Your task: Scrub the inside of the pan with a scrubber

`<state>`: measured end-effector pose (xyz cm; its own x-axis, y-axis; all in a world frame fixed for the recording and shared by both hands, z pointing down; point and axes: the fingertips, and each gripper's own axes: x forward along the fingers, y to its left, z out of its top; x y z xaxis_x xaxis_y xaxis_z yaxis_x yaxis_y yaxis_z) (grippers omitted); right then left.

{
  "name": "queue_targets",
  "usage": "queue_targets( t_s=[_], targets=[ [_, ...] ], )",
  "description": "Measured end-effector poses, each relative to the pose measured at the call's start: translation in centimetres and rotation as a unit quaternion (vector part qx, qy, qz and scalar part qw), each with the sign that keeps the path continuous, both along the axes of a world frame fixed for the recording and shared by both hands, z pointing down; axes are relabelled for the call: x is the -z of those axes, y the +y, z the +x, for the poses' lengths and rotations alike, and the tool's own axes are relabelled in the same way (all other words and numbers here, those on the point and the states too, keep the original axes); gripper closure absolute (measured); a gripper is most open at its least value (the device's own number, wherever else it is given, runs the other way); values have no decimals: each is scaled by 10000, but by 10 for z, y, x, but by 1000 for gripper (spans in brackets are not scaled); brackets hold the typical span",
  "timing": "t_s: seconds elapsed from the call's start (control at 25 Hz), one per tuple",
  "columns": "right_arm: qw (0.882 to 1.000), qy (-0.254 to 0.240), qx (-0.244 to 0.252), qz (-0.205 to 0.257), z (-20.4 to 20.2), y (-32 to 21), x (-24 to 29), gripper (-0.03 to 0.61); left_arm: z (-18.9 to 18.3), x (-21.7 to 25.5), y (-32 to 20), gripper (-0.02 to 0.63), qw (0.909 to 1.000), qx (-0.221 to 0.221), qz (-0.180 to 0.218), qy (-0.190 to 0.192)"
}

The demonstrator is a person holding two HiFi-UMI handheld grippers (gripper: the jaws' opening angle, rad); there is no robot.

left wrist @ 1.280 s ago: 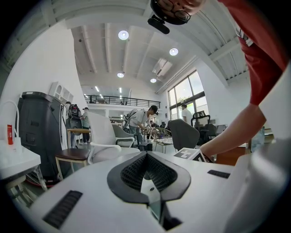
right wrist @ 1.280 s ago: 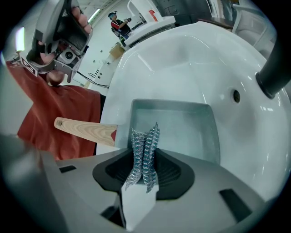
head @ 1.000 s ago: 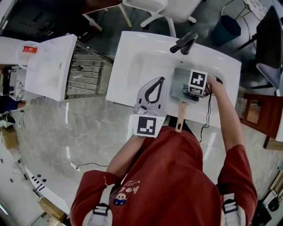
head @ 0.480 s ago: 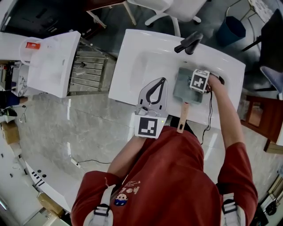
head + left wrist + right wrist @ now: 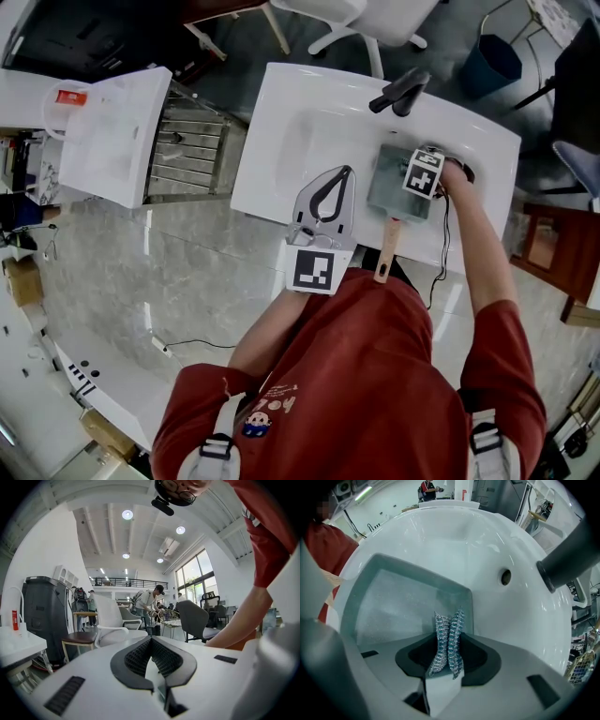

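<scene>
Nearest, the left gripper [image 5: 337, 174] hung over the sink's [image 5: 295, 131] near edge, jaws pressed together on nothing. Beyond, the right gripper [image 5: 449, 634], clamped on the scrubber [image 5: 447, 645], had slid toward the pan's [image 5: 405, 597] far right corner, so scrubbing seemed underway.

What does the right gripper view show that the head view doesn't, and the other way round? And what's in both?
Only the right gripper view: the silvery glittering scrubber pinched in the right hand-held gripper, and a round overflow hole in the basin wall.

Only the head view: the wooden handle pointing toward the person, and the left hand-held gripper, shut and empty, at the sink's front edge.

Both: the square grey pan, the white sink it sits in, and the dark faucet.
</scene>
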<state>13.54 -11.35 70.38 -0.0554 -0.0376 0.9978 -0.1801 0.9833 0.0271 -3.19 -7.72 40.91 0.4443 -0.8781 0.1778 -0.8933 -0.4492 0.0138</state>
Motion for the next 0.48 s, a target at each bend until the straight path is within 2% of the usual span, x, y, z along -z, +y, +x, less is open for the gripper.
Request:
queue_targets(
  t_s=[0.28,0.48],
  targets=[
    [9997,-109,-183,78,1,-2,2,419,3,3,-1,600,10000,-34,1,7],
    [9953,-595,-703,298,-1,-5,19,419,6,6,-3,600,9999,-99,34,36]
  ],
)
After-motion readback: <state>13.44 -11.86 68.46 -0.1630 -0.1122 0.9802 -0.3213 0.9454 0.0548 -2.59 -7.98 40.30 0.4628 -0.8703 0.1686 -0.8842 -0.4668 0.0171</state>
